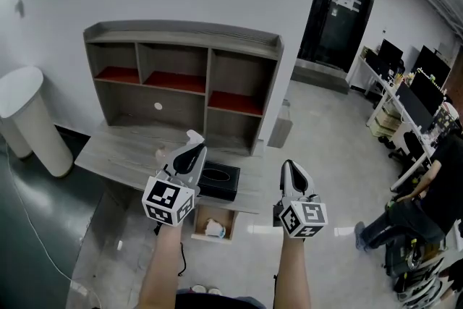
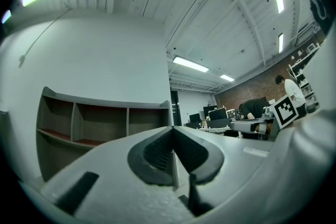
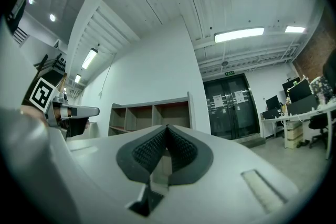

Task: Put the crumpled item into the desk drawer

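Left gripper jaws sitting together, gripping nothing; right gripper jaws pressing together too, empty. Left hovering over the surface front edge beside black tissue box, right hovering past its corner over open floor. Crumpled white item lying in open drawer below

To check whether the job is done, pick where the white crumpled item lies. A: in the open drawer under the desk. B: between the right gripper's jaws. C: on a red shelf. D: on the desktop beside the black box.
A: the head view shows the white crumpled item lying inside the open drawer below the front edge of the desk.
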`<state>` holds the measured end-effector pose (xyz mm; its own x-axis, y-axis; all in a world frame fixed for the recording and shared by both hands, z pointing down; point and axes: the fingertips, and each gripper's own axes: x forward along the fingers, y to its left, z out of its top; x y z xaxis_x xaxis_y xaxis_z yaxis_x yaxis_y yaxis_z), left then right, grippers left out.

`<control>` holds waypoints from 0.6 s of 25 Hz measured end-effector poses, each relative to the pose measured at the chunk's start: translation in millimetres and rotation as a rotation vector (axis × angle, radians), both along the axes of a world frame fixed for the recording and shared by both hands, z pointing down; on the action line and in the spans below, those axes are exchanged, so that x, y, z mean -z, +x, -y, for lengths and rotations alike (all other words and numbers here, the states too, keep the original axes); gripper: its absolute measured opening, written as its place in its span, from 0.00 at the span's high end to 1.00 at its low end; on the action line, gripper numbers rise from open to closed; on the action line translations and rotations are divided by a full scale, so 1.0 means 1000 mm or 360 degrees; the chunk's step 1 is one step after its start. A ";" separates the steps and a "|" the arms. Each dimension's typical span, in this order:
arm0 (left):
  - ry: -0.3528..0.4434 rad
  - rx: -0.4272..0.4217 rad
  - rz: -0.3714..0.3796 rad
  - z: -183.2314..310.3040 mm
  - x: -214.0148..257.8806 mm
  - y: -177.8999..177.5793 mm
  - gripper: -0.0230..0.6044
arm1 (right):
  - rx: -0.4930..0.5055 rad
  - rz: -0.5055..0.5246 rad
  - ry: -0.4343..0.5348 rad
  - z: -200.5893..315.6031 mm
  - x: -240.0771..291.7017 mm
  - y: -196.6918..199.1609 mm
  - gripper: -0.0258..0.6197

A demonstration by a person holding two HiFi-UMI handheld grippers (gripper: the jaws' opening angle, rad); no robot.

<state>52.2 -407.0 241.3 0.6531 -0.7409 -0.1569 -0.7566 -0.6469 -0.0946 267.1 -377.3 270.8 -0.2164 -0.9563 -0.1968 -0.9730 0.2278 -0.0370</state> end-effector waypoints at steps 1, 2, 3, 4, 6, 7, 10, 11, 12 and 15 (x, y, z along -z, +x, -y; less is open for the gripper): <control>-0.0001 0.0002 -0.0001 -0.001 0.000 -0.001 0.96 | 0.0000 0.0001 -0.0003 -0.001 0.000 -0.001 0.95; -0.0003 0.0004 -0.0002 -0.002 -0.001 -0.002 0.96 | 0.0001 0.0001 -0.0005 -0.001 -0.001 -0.001 0.95; -0.0005 0.0005 -0.0003 -0.003 -0.002 -0.003 0.96 | 0.0003 0.0000 -0.0006 -0.002 -0.001 -0.002 0.95; -0.0008 0.0007 -0.0004 -0.004 -0.003 -0.004 0.96 | 0.0005 -0.0001 -0.0007 -0.003 0.000 -0.002 0.95; -0.0016 0.0011 -0.0003 -0.006 -0.004 -0.005 0.96 | 0.0010 -0.0002 -0.0010 -0.006 -0.001 -0.003 0.95; -0.0020 0.0013 -0.0002 -0.007 -0.005 -0.006 0.96 | 0.0012 -0.0002 -0.0013 -0.007 -0.001 -0.004 0.95; -0.0030 0.0016 -0.0002 -0.010 -0.008 -0.011 0.96 | 0.0015 -0.0001 -0.0018 -0.010 -0.003 -0.009 0.95; -0.0032 0.0017 -0.0002 -0.011 -0.009 -0.013 0.96 | 0.0016 -0.0002 -0.0020 -0.011 -0.004 -0.011 0.95; -0.0033 0.0019 -0.0003 -0.012 -0.009 -0.014 0.96 | 0.0017 -0.0002 -0.0023 -0.011 -0.004 -0.012 0.95; -0.0037 0.0021 -0.0005 -0.014 -0.010 -0.016 0.96 | 0.0023 -0.0003 -0.0030 -0.013 -0.005 -0.014 0.95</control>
